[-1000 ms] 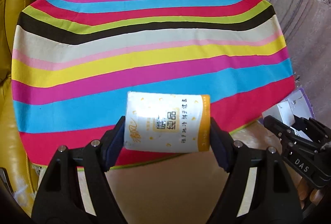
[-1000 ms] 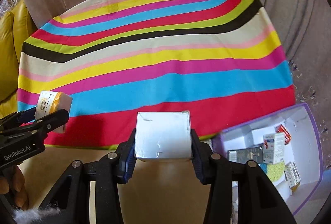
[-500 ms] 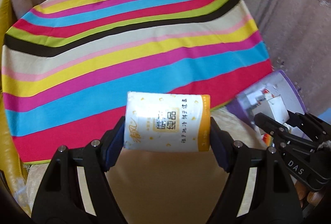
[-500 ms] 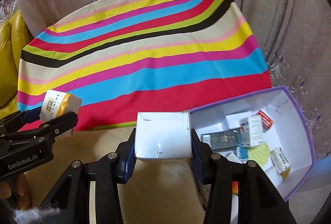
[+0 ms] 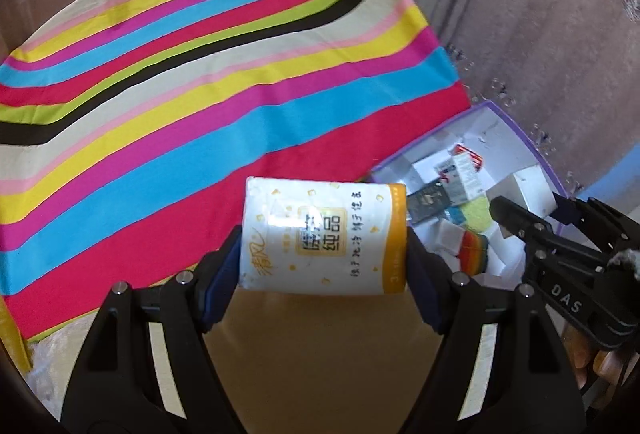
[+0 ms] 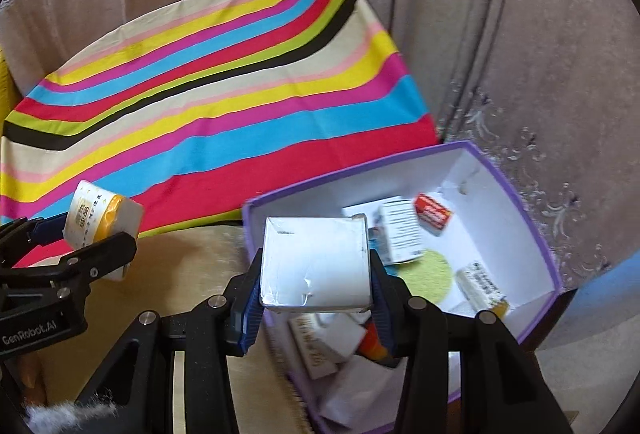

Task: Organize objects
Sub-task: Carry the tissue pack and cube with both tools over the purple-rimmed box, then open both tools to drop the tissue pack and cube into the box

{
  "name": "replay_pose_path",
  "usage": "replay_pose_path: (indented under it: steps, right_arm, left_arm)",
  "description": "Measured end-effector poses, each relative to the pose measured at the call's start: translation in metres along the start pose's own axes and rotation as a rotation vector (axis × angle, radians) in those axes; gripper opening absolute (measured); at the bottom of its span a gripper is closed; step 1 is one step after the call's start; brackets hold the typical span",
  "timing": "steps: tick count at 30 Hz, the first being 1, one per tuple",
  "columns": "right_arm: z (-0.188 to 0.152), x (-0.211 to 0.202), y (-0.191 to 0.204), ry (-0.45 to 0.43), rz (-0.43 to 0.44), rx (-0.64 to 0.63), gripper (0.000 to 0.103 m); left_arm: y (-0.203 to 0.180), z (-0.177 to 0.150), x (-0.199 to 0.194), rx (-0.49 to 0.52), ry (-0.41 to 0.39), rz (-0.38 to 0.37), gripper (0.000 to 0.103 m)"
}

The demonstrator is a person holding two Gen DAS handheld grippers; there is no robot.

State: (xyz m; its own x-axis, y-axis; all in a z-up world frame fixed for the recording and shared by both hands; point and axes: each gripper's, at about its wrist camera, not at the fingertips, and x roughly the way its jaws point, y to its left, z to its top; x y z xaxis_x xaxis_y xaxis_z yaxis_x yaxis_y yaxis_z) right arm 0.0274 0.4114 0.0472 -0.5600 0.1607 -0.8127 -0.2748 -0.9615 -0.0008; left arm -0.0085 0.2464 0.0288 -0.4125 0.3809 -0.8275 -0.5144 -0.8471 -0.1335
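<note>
My left gripper (image 5: 324, 248) is shut on a white and yellow tissue pack (image 5: 320, 234) with printed characters, held sideways above the tan seat in front of the striped table. The same tissue pack (image 6: 102, 222) shows at the left of the right wrist view, in the left gripper (image 6: 80, 254). My right gripper (image 6: 316, 270) is shut on a plain white box (image 6: 316, 262), hanging over the near left corner of the purple storage box (image 6: 536, 234). In the left wrist view the right gripper (image 5: 532, 226) reaches in from the right over the purple storage box (image 5: 516, 137).
The purple box holds several small cartons, a green round pad (image 6: 428, 274) and a red pack (image 6: 434, 211). A round table with a striped cloth (image 6: 200, 105) stands behind. Beige curtains (image 6: 520, 33) hang at the back and right. A yellow seat surface (image 5: 320, 354) lies below.
Both grippers have swung to the right with their loads. The purple box has come into fuller view, and the white box now hangs over its corner instead of over the table's edge.
</note>
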Motion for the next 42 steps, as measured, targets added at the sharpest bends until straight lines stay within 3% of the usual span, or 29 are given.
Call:
replay_pose_path:
  steps: [17,30,33,35,38,40,42]
  right_arm:
    - [-0.006,-0.003,-0.080,0.003,-0.125,0.137,0.047]
    - [-0.011,0.000,-0.117,0.003,-0.165,0.203,0.048]
    - [-0.012,0.002,-0.122,0.014,-0.179,0.209,0.057]
    - [-0.011,0.003,-0.126,0.018,-0.192,0.215,0.071]
    - [-0.010,0.001,-0.130,0.011,-0.223,0.229,0.082]
    - [-0.009,0.002,-0.134,0.015,-0.252,0.239,0.083]
    - [-0.009,0.001,-0.137,0.026,-0.270,0.256,0.083]
  left_arm:
    - [-0.084,0.017,0.035,0.141,0.056,-0.121,0.077]
    - [-0.119,0.030,0.056,0.179,0.083,-0.141,0.077]
    - [-0.125,0.032,0.061,0.180,0.093,-0.147,0.078]
    - [-0.129,0.033,0.066,0.184,0.111,-0.155,0.078]
    - [-0.132,0.031,0.068,0.199,0.125,-0.164,0.081]
    - [-0.132,0.030,0.064,0.203,0.111,-0.145,0.084]
    - [-0.132,0.030,0.059,0.198,0.105,-0.128,0.094]
